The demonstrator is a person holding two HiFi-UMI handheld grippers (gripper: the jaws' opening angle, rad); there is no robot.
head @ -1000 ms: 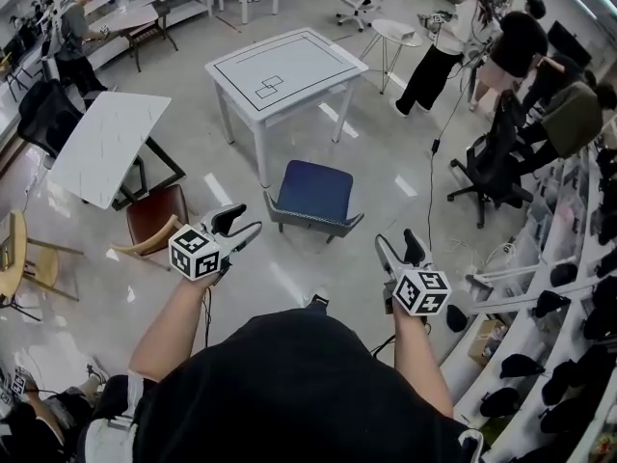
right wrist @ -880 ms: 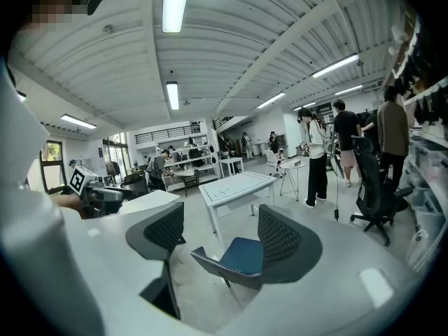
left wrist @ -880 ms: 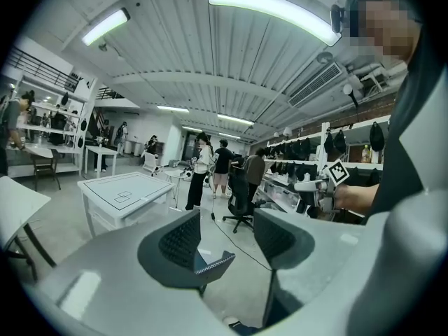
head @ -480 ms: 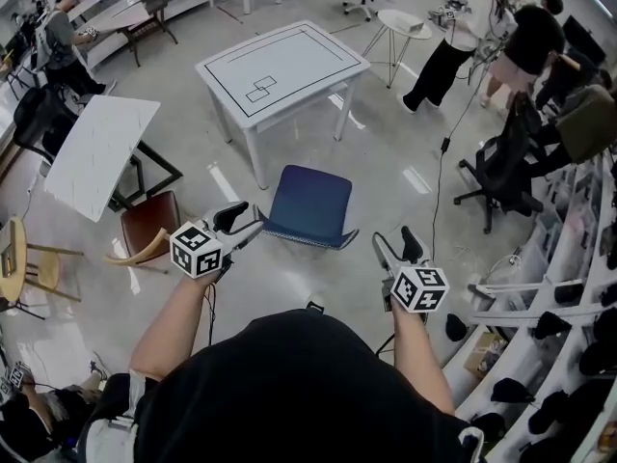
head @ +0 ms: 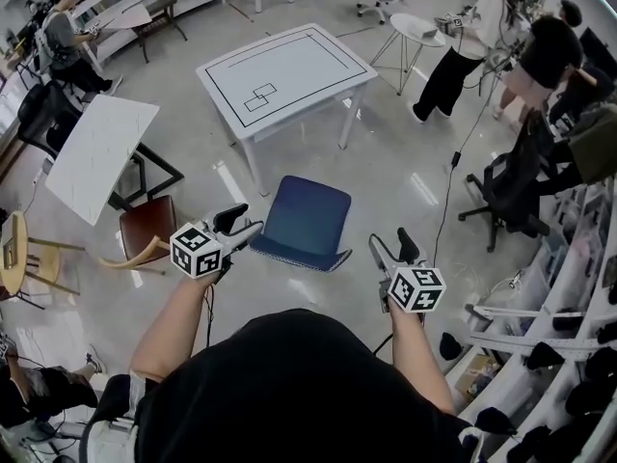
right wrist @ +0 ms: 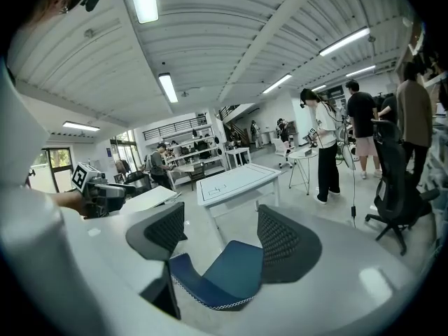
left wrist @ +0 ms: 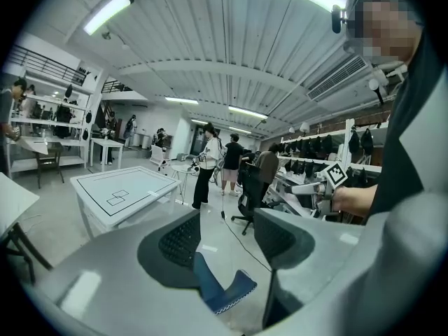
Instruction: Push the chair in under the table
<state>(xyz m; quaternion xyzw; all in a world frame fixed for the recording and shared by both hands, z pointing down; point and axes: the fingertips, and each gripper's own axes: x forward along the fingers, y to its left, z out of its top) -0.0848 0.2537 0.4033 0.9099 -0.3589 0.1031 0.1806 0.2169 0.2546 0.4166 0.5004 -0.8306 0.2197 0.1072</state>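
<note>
Ahead of the person, left gripper (head: 243, 226) and right gripper (head: 389, 242) are held spread, nothing pinched; right jaws just closed slightly. Just beyond, blue chair (head: 307, 218) is found, apart from white table (head: 289, 66). Approach judged; contact, then tableward push, needed.

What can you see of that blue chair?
The chair has a dark blue seat and a low curved back edged with pale trim, the back nearest the person. Its legs are hidden. It stands upright on the glossy grey floor, apart from the white table, not yet under it. The open left gripper is close by its back left corner; contact is unclear. The open right gripper is apart from it.
</note>
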